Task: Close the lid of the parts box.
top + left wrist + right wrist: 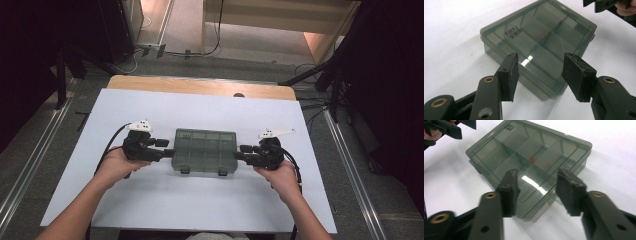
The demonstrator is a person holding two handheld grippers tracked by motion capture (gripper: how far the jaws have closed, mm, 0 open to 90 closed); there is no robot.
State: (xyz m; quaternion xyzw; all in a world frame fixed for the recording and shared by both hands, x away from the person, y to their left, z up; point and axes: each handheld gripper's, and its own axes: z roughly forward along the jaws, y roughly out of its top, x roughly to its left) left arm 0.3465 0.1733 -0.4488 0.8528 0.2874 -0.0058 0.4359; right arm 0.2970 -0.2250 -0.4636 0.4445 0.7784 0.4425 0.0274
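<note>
A smoky translucent compartment box [205,149] with its lid down lies flat on the white sheet [200,210]. My left gripper [170,152] points at its left end and my right gripper [239,155] at its right end. In the left gripper view the black jaws [541,56] stand apart over the box's near end [541,37], pads off it. The right gripper view has its jaws [537,172] spread the same way over the box's other end [529,152], not pressing it. Dividers and a small red mark [532,159] show through the lid.
Two latches [185,170] sit on the box's near side. The white sheet covers a wooden table whose far edge [200,86] is bare. Dark stands [335,80] and cables [200,52] lie on the floor beyond, and metal rails [350,170] run along both sides.
</note>
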